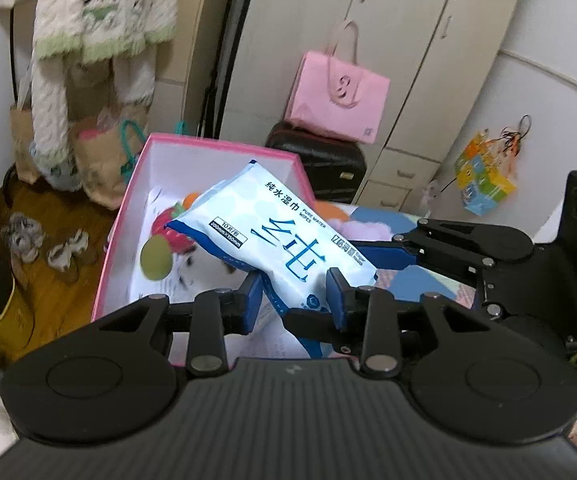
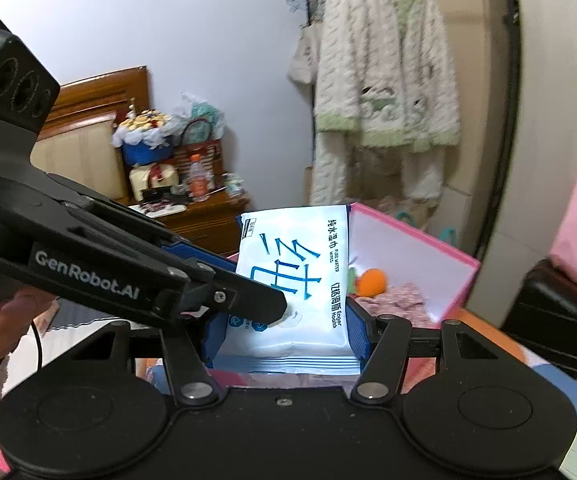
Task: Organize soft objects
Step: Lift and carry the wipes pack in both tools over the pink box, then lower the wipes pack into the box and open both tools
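White and blue, the pack of wet wipes (image 1: 276, 236) hangs in the air above the near edge of the pink box (image 1: 224, 148), tilted, with its printed face up. Both grippers have hold of it. The left gripper (image 1: 293, 300) is clamped on the pack's near corner, its blue pads pressed into the soft wrapper from either side. The right gripper (image 2: 284, 330) grips the same pack across its short end, jaws fairly wide and closed against the two edges; in the left wrist view it reaches in from the right, and one blue finger runs under the far side of the pack.

Inside the box, which has white walls, lie a strawberry soft toy (image 1: 172, 228), an orange plush piece (image 2: 370, 282) and some pink fluffy fabric (image 2: 396, 300). The box sits on a bed with a patterned cover (image 1: 420, 284).

Far behind, a fleecy cream and green pyjama set (image 2: 388, 80) hangs on a rack, a pink tote bag (image 1: 338, 96) rests on a dark suitcase (image 1: 324, 160) by the wardrobe, and a wooden bedside table (image 2: 204, 216) holds clutter at the left
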`<action>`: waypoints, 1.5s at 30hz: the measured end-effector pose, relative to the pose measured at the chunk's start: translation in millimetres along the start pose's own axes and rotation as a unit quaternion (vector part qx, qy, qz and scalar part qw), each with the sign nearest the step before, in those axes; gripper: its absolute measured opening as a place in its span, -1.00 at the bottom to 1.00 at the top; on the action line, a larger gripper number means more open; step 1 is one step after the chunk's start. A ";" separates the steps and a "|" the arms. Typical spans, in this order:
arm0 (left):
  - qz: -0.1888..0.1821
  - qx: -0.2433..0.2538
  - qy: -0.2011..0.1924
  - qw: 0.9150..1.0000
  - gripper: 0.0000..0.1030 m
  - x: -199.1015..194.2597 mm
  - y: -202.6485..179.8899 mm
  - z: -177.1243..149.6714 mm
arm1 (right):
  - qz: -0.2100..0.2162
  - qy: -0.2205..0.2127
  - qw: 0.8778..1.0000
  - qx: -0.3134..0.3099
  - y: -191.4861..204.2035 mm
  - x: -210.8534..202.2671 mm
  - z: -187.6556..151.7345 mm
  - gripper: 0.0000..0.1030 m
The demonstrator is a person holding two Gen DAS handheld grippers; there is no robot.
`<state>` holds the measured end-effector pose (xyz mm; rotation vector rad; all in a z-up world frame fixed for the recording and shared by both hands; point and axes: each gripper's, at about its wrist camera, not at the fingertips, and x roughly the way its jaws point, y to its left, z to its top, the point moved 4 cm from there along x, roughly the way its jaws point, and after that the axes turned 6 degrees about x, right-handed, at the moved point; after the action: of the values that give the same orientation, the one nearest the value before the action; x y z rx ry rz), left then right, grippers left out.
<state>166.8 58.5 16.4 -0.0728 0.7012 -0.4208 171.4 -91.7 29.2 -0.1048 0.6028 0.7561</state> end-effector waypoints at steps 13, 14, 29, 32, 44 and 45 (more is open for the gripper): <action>0.002 -0.017 0.062 0.998 -0.36 42.5 37.0 -14.4 | 0.067 0.091 0.992 -0.061 -17.2 66.8 -8.4 0.25; 0.003 -0.015 0.064 0.998 -0.36 42.3 38.1 -15.1 | 0.074 0.096 0.990 -0.066 -17.5 70.6 -8.6 0.25; 0.012 0.020 0.088 0.996 -0.29 35.5 42.8 -20.3 | 0.152 0.157 0.973 -0.078 -27.5 100.2 -14.5 0.27; 0.022 0.023 0.080 0.996 -0.27 32.1 40.8 -18.0 | 0.152 0.161 0.973 -0.066 -30.4 102.3 -11.4 0.29; 0.025 0.049 0.052 0.997 0.04 -2.6 14.3 -11.6 | 0.067 0.121 0.987 -0.079 -19.4 39.4 1.6 0.41; 0.025 0.053 0.049 0.997 0.05 -6.6 11.0 -11.1 | 0.060 0.118 0.988 -0.078 -18.3 32.0 1.9 0.41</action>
<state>159.2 72.0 9.6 0.0661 0.7748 -0.4158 202.7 -84.9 10.9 -0.3077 0.7791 0.9157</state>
